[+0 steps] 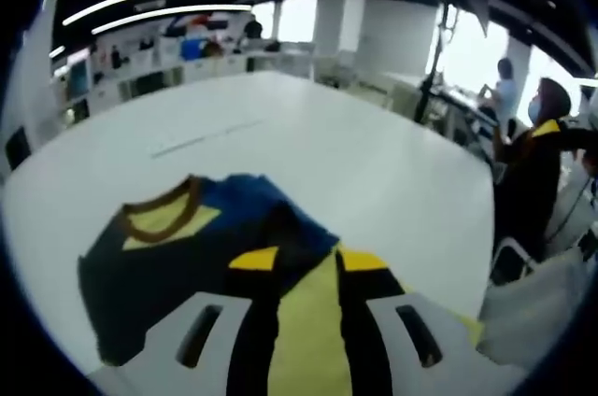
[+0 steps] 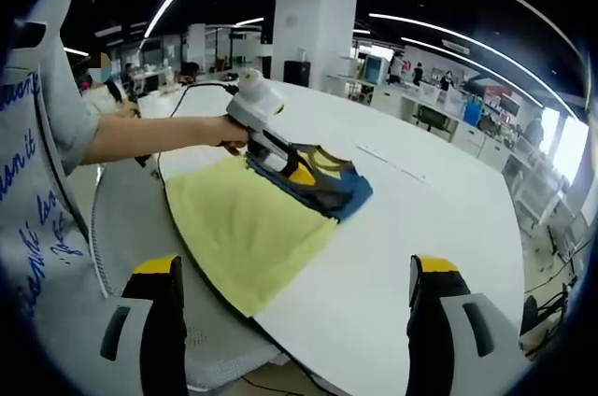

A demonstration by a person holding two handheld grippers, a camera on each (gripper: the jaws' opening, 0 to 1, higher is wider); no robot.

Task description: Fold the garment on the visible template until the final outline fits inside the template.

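The garment [image 1: 168, 265] lies on the white table [image 1: 327, 153], with a navy part, a brown-trimmed yellow collar and a wide yellow part. My left gripper [image 1: 308, 261] sits low over it, jaws a narrow gap apart with yellow cloth held between them. In the right gripper view a hand holds that left gripper [image 2: 301, 170] at the navy fold, which lies over the yellow part of the garment [image 2: 248, 228]. My right gripper [image 2: 297, 270] hangs wide open near the table's front edge, with nothing between its fingers.
A faint line [image 1: 201, 139] is marked on the table beyond the garment. A grey mesh chair [image 2: 121, 228] stands at the table's edge under the yellow cloth. The person's arm [image 2: 159, 134] reaches in from the left. Other people [image 1: 542, 134] and desks are in the background.
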